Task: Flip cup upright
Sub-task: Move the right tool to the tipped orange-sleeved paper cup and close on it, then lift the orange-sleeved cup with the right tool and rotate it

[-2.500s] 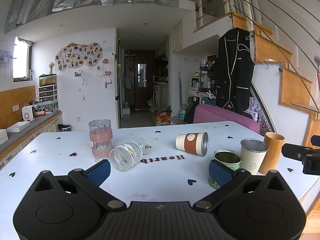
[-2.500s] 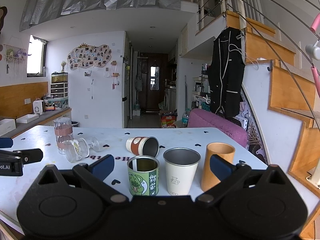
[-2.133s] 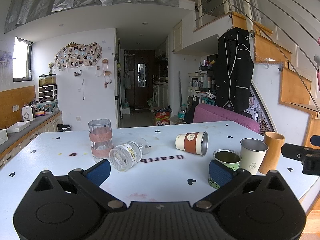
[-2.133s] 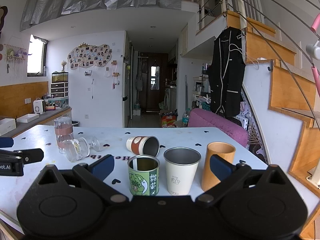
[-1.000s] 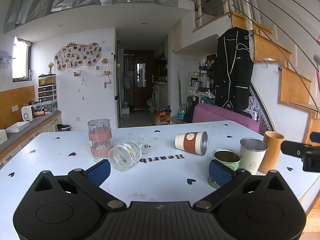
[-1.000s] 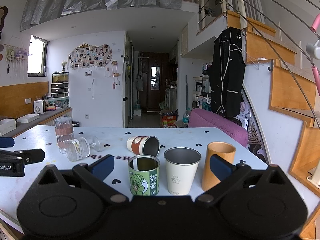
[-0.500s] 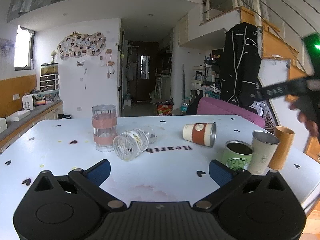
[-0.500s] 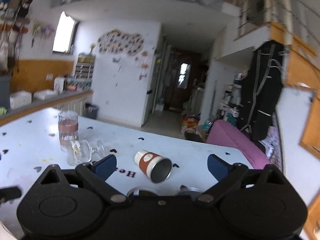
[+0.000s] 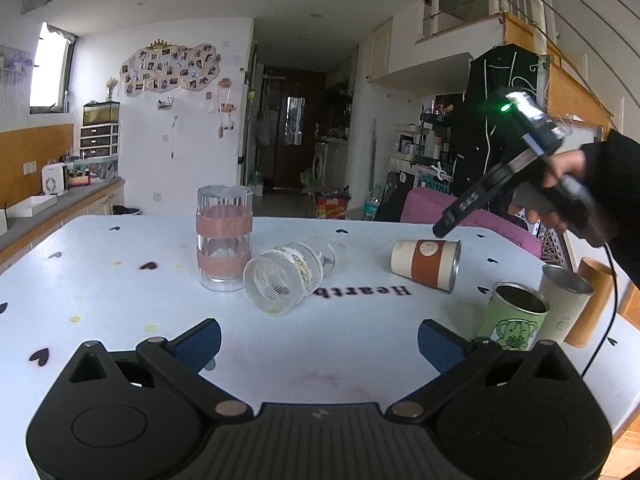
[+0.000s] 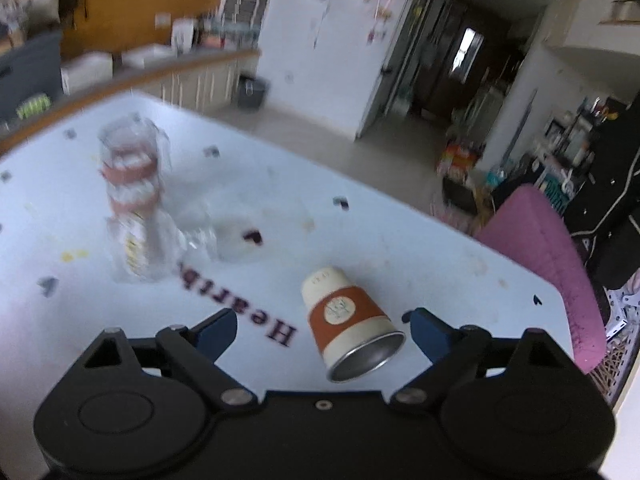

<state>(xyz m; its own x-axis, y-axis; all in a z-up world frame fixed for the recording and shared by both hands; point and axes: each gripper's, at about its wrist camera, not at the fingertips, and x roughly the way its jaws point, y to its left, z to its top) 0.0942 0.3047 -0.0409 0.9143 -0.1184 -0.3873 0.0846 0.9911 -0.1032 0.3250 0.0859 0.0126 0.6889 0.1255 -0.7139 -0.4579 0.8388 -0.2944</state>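
A cream cup with an orange band [image 10: 348, 326] lies on its side on the white table [image 10: 460, 256], its metal mouth toward me. My right gripper [image 10: 322, 330] is open above it, fingers on either side, not touching. In the left wrist view the cup [image 9: 426, 264] lies right of centre, and the right gripper [image 9: 440, 232] hovers just above it, held by a hand. My left gripper [image 9: 320, 338] is open and empty near the table's front. A ribbed glass goblet [image 9: 286, 278] also lies on its side.
A tall clear glass with pink bands [image 9: 224, 238] stands upright at the left. A green can [image 9: 514, 322], a white metal cup [image 9: 564, 302] and an orange tumbler [image 9: 592, 300] stand at the right edge. A pink chair [image 10: 544, 260] is behind the table.
My right gripper has risen from the table's right edge and swung forward and down over the lying cream cup. My left gripper has lifted and drifted a little.
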